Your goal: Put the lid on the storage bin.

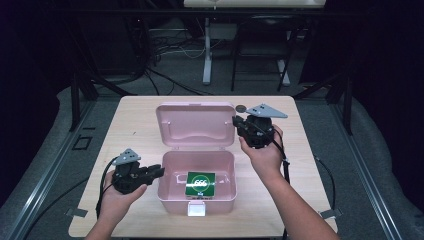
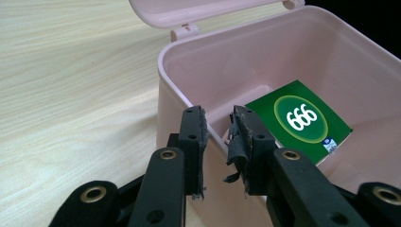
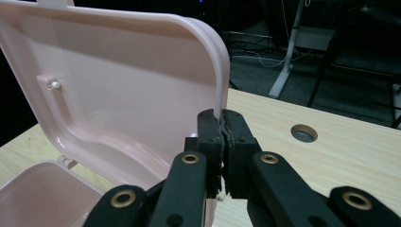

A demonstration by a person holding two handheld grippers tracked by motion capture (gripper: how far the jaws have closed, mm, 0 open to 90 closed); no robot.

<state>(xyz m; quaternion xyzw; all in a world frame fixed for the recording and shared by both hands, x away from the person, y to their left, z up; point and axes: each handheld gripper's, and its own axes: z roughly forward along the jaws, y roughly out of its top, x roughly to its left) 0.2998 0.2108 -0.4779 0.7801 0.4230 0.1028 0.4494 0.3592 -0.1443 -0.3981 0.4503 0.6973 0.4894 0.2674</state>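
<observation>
A pink plastic box [image 1: 225,197] stands open on the table, its lid [image 1: 195,125] tilted up at the back. A green packet [image 1: 200,183] marked "666" lies flat inside. My left gripper [image 1: 159,171] is at the box's left wall. In the left gripper view its jaws [image 2: 220,120] stand a little apart, one on each side of the wall's rim [image 2: 179,85], with the packet [image 2: 302,118] beyond. My right gripper [image 1: 236,121] is at the lid's right edge. In the right gripper view it [image 3: 222,120] is shut on the rim of the lid [image 3: 127,80].
The light wooden table [image 1: 135,130] has a round hole [image 1: 240,107] behind the right gripper. A white latch [image 1: 197,209] sits on the box's front wall. Cables trail from both grippers. Dark floor, table legs and wires lie beyond the far edge.
</observation>
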